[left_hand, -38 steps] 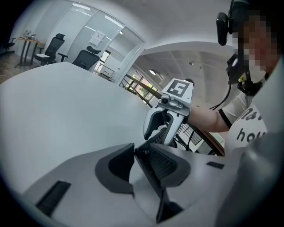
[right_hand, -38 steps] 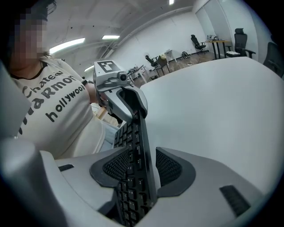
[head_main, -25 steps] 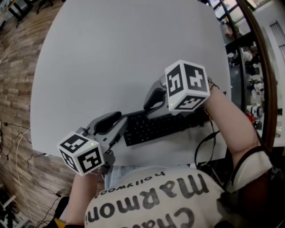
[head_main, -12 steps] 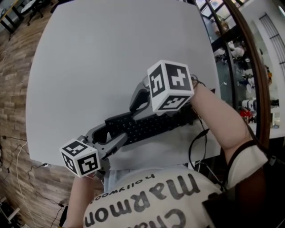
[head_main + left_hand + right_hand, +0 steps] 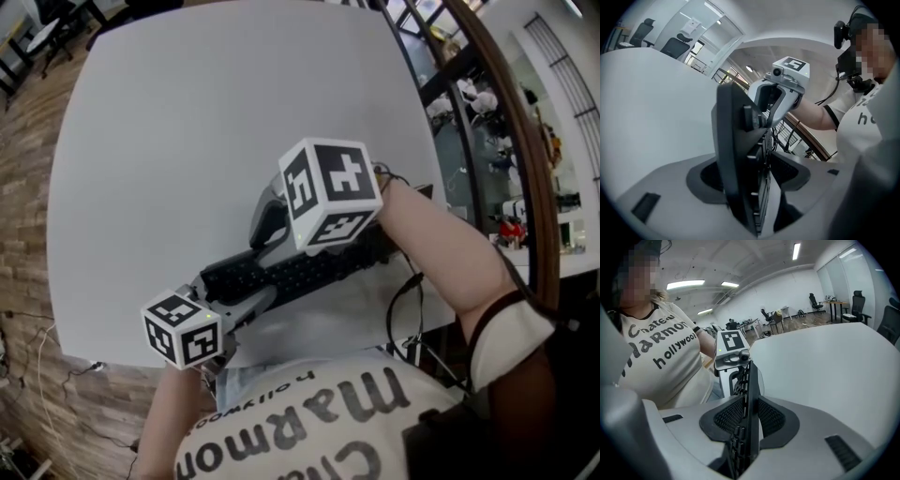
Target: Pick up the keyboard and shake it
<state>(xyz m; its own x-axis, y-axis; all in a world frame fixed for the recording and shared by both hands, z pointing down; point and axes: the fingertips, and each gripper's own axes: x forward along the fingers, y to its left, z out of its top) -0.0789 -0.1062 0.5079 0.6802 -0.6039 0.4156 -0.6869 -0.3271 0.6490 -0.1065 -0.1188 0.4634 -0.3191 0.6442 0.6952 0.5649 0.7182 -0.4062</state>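
A black keyboard [image 5: 300, 270] lies slantwise over the white table's [image 5: 187, 112] near edge, in front of the person. My right gripper [image 5: 270, 242] is shut on its right part; in the right gripper view the keyboard [image 5: 747, 394] stands edge-on with both pads of the right gripper [image 5: 751, 416] pressed to it. My left gripper [image 5: 232, 291] is at the keyboard's left end. Its jaws have just been opening. In the left gripper view the keyboard [image 5: 736, 154] stands between the jaws of the left gripper [image 5: 751, 174], with a gap at the right pad.
The table's right edge meets a curved wooden rail [image 5: 511, 141] with a lower floor beyond. A black cable [image 5: 405, 300] hangs by the person's right arm. Office chairs [image 5: 858, 303] and desks stand far behind the table.
The left gripper's jaws have spread apart around the keyboard's left end and that gripper has shifted. The keyboard and the right gripper sit further left in the head view.
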